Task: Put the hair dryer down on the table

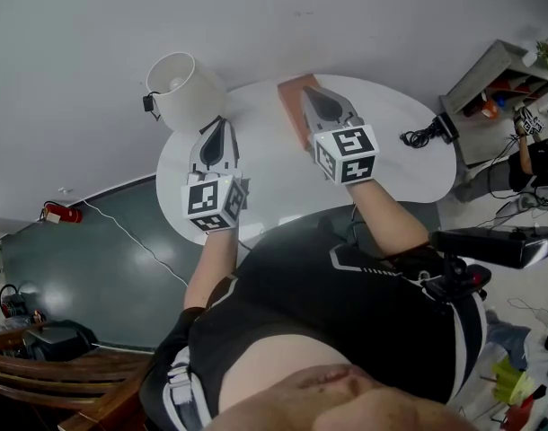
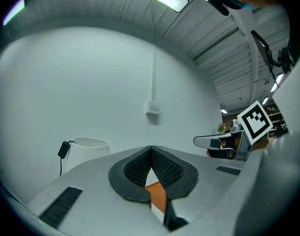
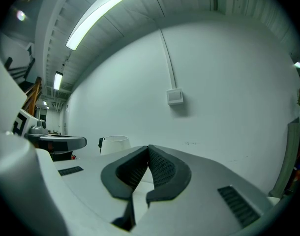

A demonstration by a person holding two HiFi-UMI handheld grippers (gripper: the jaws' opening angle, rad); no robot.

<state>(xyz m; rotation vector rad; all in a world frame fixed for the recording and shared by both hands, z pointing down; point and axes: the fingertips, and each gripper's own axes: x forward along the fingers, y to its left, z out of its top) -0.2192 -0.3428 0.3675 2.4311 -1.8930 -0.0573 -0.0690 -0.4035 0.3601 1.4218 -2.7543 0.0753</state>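
Observation:
Over a white oval table (image 1: 395, 182) I hold both grippers level, side by side. My left gripper (image 1: 218, 126) (image 2: 151, 149) is shut with nothing in it, its tips meeting. My right gripper (image 1: 314, 92) (image 3: 149, 147) is likewise shut and empty, above an orange-brown flat board (image 1: 291, 99) (image 2: 157, 194) that lies on the table. A black device with a coiled cord (image 1: 428, 133) lies at the table's right edge, apart from both grippers; it is too small to tell whether it is the hair dryer.
A white lampshade-like tub (image 1: 180, 86) (image 2: 85, 152) (image 3: 114, 144) stands at the table's left end. A shelf unit (image 1: 494, 77) and a person (image 1: 536, 155) are at the far right. A wooden chair (image 1: 49, 380) is at the lower left.

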